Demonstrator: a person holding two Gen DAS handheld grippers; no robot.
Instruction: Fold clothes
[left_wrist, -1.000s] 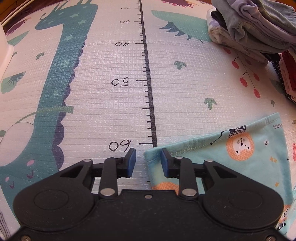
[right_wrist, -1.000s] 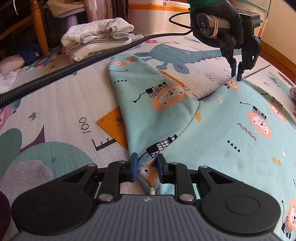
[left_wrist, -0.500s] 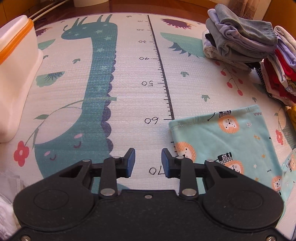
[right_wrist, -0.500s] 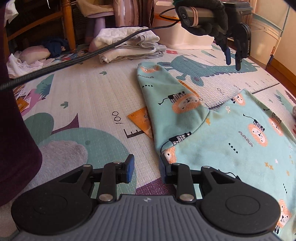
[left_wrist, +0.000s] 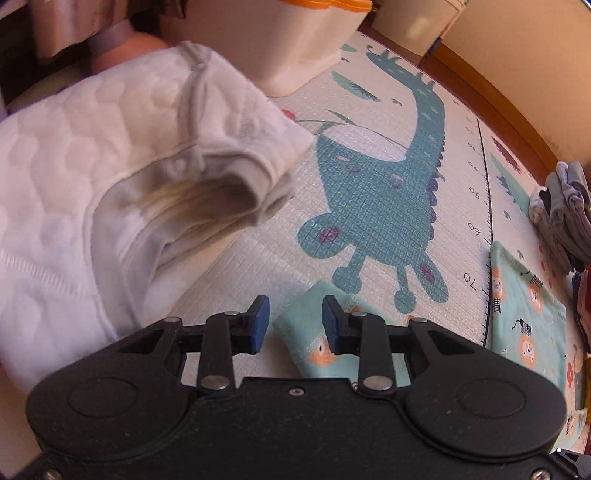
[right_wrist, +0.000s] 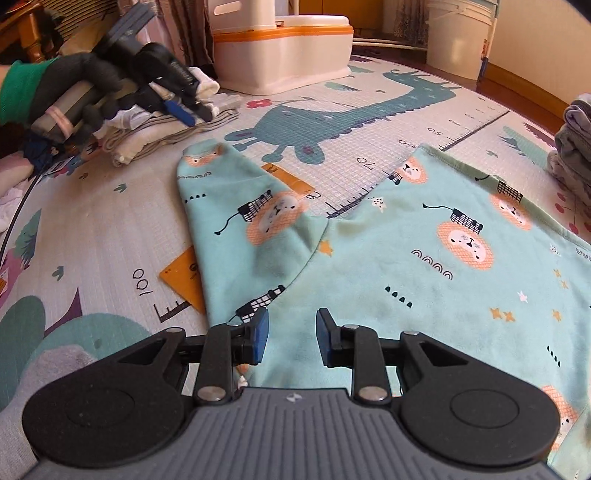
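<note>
Two grippers, left gripper (left_wrist: 294, 324) and right gripper (right_wrist: 290, 335), both have jaws apart and hold nothing. The mint-green lion-print cotton garment (right_wrist: 424, 258) lies mostly flat on the dinosaur foam play mat (right_wrist: 110, 221), its sleeve (right_wrist: 236, 225) stretched out; folding seems barely begun, nearly all folds remain

Warm daylight, bright on the play mat (right_wrist: 92, 221). Strong fisheye bending at edges, dark corners. White folded pile (left_wrist: 110, 177) close-up is soft, blurred; gloved hand (right_wrist: 85, 92) slightly motion-blurred. Soft shadows.

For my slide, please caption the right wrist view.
Open right gripper above lion-print garment on play mat.
</note>
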